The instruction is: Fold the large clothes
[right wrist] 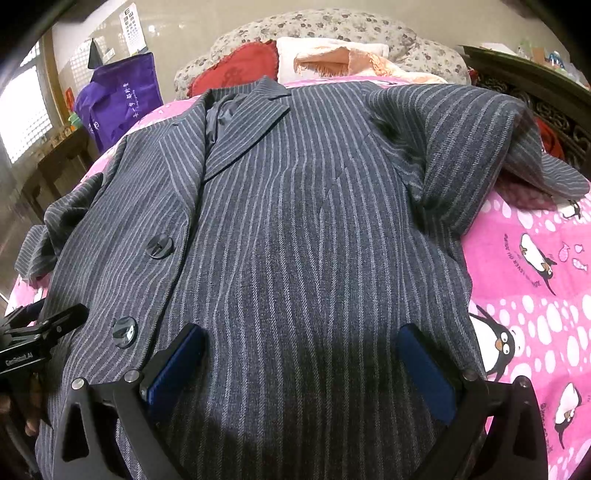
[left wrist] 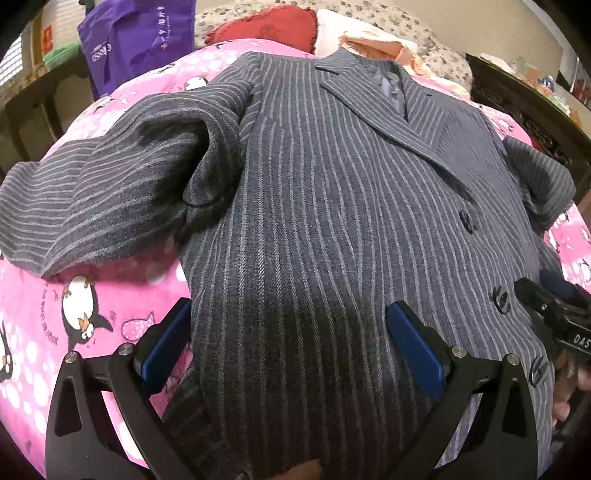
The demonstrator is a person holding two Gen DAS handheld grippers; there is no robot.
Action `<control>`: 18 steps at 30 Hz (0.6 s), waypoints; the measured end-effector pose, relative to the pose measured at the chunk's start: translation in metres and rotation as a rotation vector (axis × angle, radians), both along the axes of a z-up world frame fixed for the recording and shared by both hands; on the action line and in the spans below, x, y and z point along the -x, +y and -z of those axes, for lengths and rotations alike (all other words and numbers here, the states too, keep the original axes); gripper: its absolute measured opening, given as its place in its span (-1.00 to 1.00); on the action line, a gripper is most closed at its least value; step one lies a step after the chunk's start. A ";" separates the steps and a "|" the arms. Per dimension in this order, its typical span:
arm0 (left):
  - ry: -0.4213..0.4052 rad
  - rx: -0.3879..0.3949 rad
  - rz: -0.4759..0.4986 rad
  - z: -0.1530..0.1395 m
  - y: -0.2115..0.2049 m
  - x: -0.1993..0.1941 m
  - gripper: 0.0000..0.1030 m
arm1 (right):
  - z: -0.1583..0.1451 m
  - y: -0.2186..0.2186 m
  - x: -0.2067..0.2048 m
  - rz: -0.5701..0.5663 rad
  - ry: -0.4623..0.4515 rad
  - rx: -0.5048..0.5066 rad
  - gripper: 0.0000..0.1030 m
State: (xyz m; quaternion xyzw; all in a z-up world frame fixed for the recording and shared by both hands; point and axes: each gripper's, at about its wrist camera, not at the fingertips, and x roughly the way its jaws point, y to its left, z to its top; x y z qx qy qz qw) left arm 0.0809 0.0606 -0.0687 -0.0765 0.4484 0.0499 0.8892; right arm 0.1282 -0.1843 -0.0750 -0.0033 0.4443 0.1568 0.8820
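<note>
Pink penguin-print bedspread (left wrist: 110,295) covers the bed from edge to edge, and laid out on it, front side up, is the big piece: a grey pinstriped jacket (left wrist: 314,221), collar pointing away toward the pillows. Up at the head of the bed sit a red cushion (left wrist: 266,27) and a peach towel (right wrist: 332,59) against a floral headboard (right wrist: 332,26), with a purple bag (left wrist: 136,40) off to the side by the window.

Left claw (left wrist: 288,343) is hovering low over the jacket's lower front, its blue-padded fingers (left wrist: 413,343) spread wide with only striped cloth showing between them — nothing pinched. Whether the pads are actually touching the fabric, I can't say from here. On that side, the jacket's sleeve (left wrist: 92,206) lies flopped outward across the bedspread, bunched at the shoulder.

Right claw (right wrist: 299,358) mirrors it — fingers (right wrist: 424,362) wide apart over the other half of the hem area, gripping nothing. The far sleeve (right wrist: 480,140) is draped out toward the dark carved bed frame. Two dark buttons (right wrist: 159,245) run down the front edge near the lapel, and at the left edge of the right wrist view you catch the other tool's black body with a hand wrapped around it.
</note>
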 end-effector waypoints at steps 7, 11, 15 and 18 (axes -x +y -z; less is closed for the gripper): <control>0.014 0.029 0.074 -0.001 0.009 -0.004 0.99 | -0.001 -0.001 0.000 0.000 0.004 -0.003 1.00; -0.002 -0.019 0.057 0.001 0.001 -0.001 0.99 | 0.000 -0.001 0.000 0.000 0.004 -0.003 1.00; 0.000 -0.017 0.046 0.001 0.002 -0.001 0.99 | 0.000 0.000 0.000 0.000 0.004 -0.004 1.00; 0.002 -0.024 0.040 0.001 0.001 0.000 0.99 | 0.000 -0.001 0.000 -0.001 0.005 -0.004 1.00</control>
